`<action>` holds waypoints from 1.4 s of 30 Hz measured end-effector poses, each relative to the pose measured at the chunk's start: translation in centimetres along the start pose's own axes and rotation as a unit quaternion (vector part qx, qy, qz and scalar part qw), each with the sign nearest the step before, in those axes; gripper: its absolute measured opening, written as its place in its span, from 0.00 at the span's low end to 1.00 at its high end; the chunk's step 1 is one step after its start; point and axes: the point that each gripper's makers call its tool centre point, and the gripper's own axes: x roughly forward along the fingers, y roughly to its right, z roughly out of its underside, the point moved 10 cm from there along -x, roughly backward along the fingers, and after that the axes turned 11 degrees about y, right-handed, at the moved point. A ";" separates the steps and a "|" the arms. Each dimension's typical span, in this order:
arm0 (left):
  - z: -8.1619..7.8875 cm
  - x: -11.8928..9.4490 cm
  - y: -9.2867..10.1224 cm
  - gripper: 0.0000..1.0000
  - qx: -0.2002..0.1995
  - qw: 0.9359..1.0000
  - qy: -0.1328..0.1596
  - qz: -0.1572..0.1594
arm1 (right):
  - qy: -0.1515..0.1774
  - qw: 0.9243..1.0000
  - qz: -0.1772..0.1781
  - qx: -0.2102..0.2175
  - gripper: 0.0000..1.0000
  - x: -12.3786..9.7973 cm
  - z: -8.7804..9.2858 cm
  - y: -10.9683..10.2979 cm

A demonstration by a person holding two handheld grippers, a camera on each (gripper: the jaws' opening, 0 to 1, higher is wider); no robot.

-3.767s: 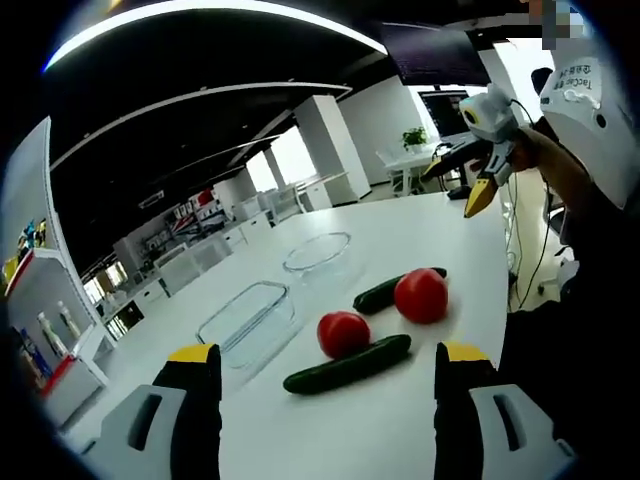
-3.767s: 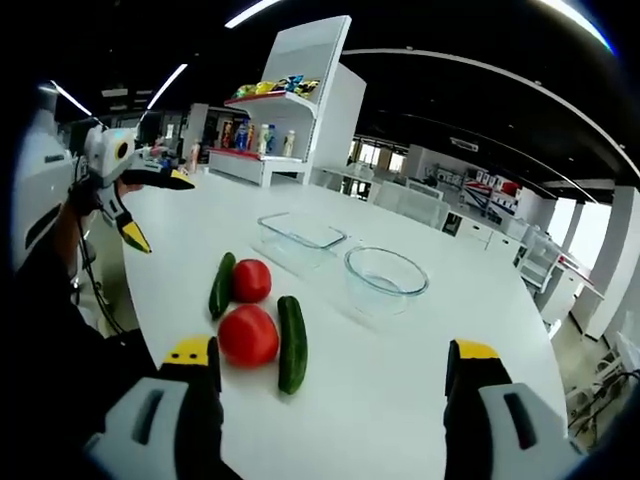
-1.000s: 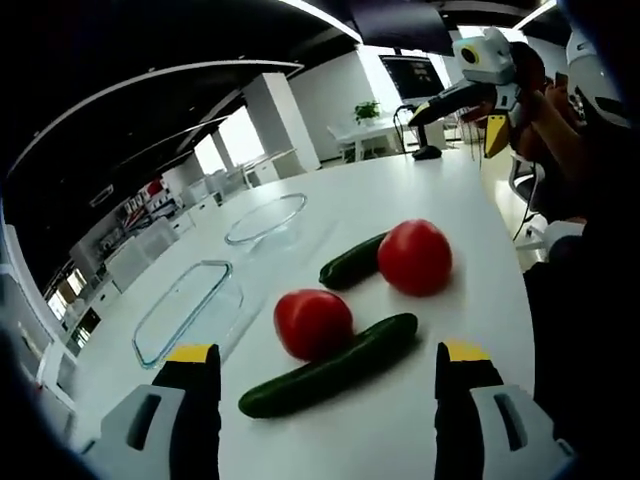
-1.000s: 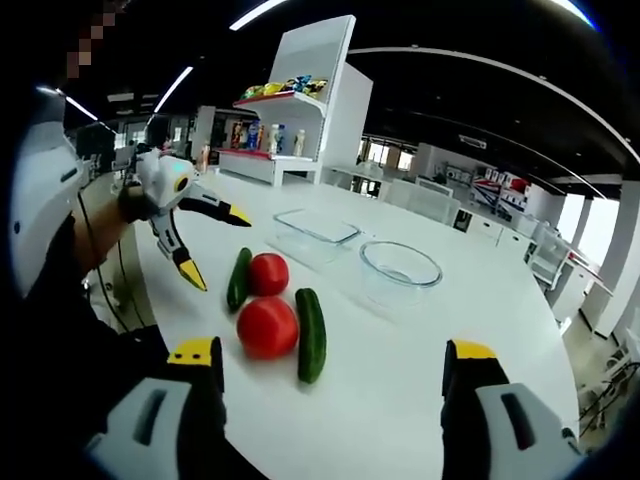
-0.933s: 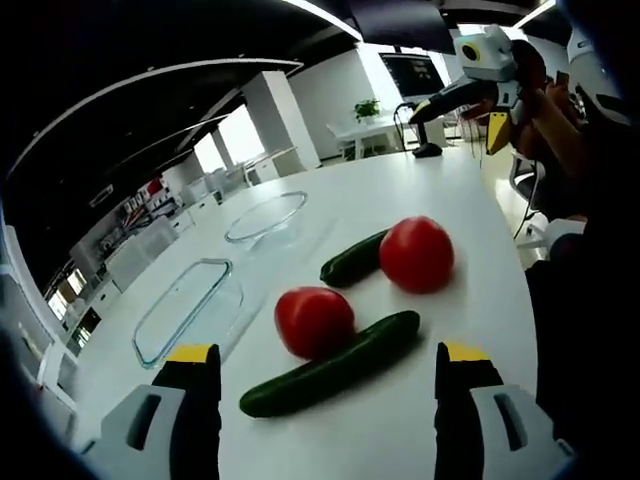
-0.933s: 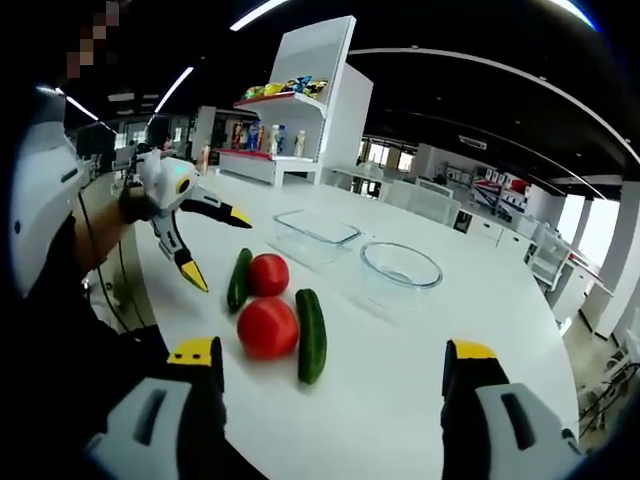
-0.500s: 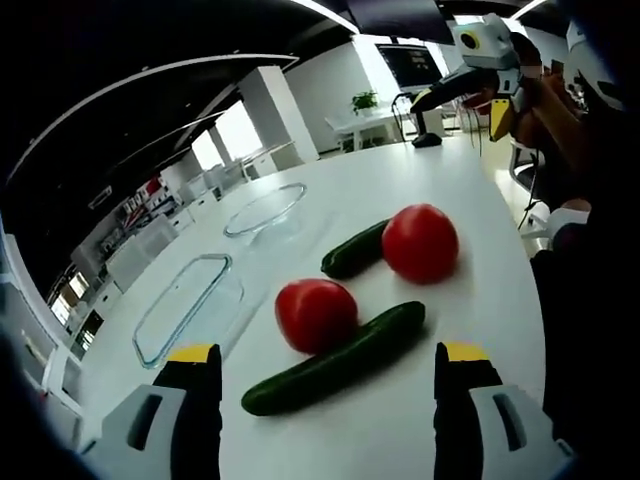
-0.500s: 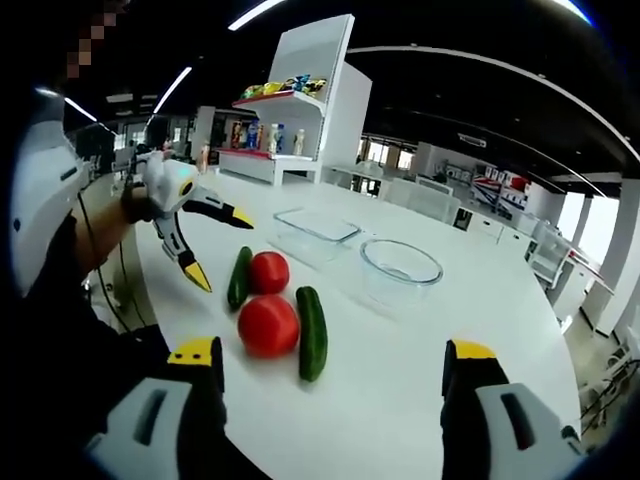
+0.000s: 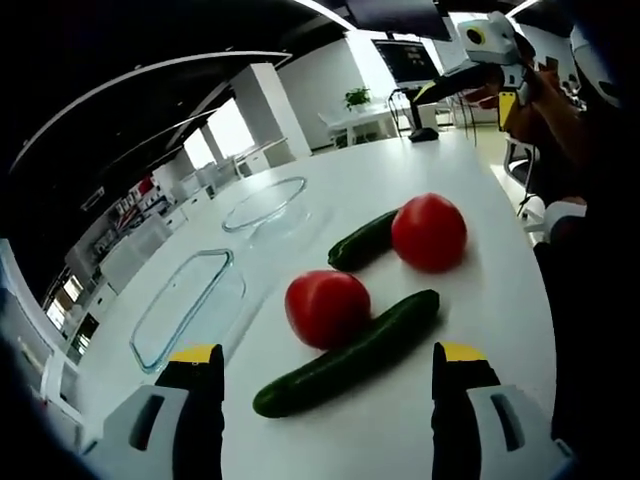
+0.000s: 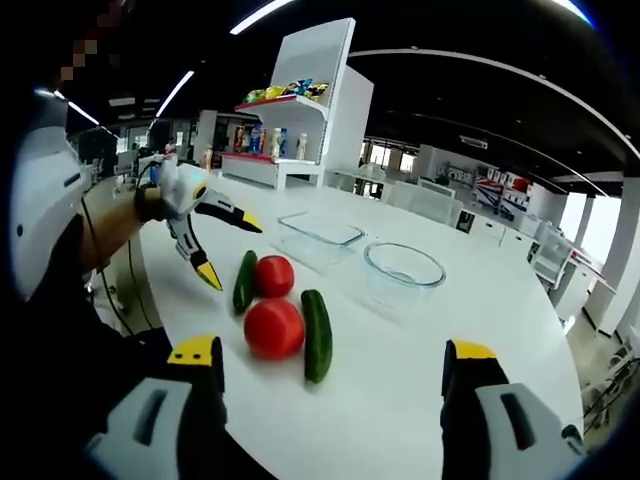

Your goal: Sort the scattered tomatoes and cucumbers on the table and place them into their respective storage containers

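Two red tomatoes and two dark green cucumbers lie together on the white table. In the left gripper view one cucumber (image 9: 347,352) lies just ahead of my open left gripper (image 9: 326,353), with a tomato (image 9: 327,307) touching its far side. Beyond them are the other tomato (image 9: 429,232) and cucumber (image 9: 365,240). My right gripper (image 9: 475,95) hangs open above the table's far end. In the right gripper view my right gripper (image 10: 332,352) is open short of a tomato (image 10: 274,328) and a cucumber (image 10: 318,335). The left gripper (image 10: 230,252) hovers open just left of the far cucumber (image 10: 244,281).
A rectangular glass container (image 9: 185,305) and a round glass bowl (image 9: 265,203) stand empty beyond the vegetables, also rectangular container (image 10: 320,235) and round bowl (image 10: 404,268). A white shelf unit (image 10: 300,100) with goods rises behind the table. A person's arm holds each gripper near the table edge.
My left gripper has come closer to the vegetables, which now look larger in its view. In the right gripper view it has slid right toward the far cucumber. Nothing is grasped.
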 end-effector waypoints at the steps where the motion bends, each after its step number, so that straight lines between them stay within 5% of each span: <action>1: 0.1 0.1 -0.1 0.85 0.008 1.000 -0.002 0.007 | 0.000 1.000 0.001 0.000 0.86 -0.1 0.0 0.0; 5: 0.4 0.7 -0.5 0.85 0.021 0.998 -0.006 0.056 | 0.001 1.000 0.004 -0.001 0.86 -0.2 -0.2 0.1; 7: 0.0 1.0 -0.7 0.84 0.015 0.996 0.026 0.081 | 0.002 1.000 0.004 -0.003 0.86 -0.2 -0.2 0.1; 11: 0.1 1.4 -1.5 0.71 0.005 0.995 0.030 0.099 | 0.001 1.000 0.003 -0.002 0.86 -0.3 -0.2 0.0; 18: 0.7 2.3 -2.5 0.65 -0.023 0.990 0.032 0.137 | 0.005 1.000 -0.003 0.002 0.86 -0.5 -0.5 -0.2; 28: 0.5 3.3 -2.1 0.60 -0.001 0.982 -0.025 0.188 | 0.005 1.000 -0.004 0.003 0.85 -0.1 -0.6 -0.4; 31: 0.8 3.3 -2.6 0.58 0.037 0.980 -0.058 0.188 | 0.004 1.000 -0.005 0.004 0.85 -0.1 -0.6 -0.5; 34: 0.6 3.5 -2.9 0.49 0.035 0.978 -0.061 0.195 | 0.003 1.000 -0.007 0.005 0.85 -0.1 -0.4 -0.7; 42: 0.6 4.2 -2.8 0.46 0.035 0.969 -0.087 0.227 | 0.002 1.000 -0.007 0.006 0.85 -0.2 -0.4 -0.7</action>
